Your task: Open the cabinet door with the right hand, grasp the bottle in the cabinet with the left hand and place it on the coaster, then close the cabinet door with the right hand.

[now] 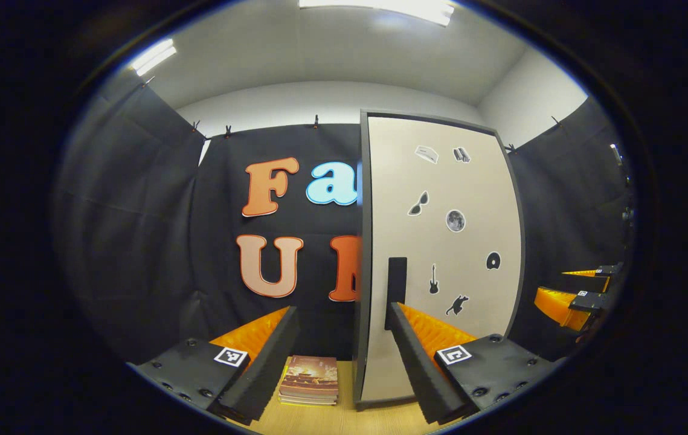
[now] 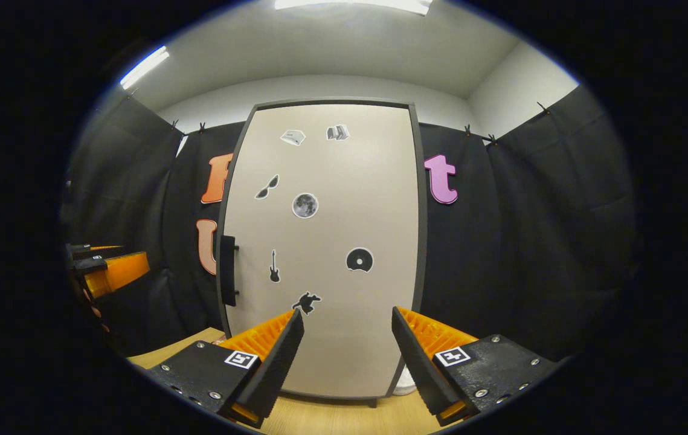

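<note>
Both tools stood wide and held nothing. The right gripper (image 2: pixel 344 356) faced the cabinet door (image 2: pixel 325 241) square on, near it but not touching; the door was shut. Its dark handle (image 2: pixel 228 270) sat on the door's edge, up and to the left of the fingers. The left gripper (image 1: pixel 340 356) waited with a stack of books (image 1: pixel 310 379) on the table (image 1: pixel 331 420) just ahead between its fingers, and the cabinet's side edge ahead and to its right. The bottle, judged to be behind the door, and the coaster could not be located. Step in hand, by judgement: opening, not yet begun. The next move called for shifting the right gripper leftward and up, closing on the handle, then pulling outward.
</note>
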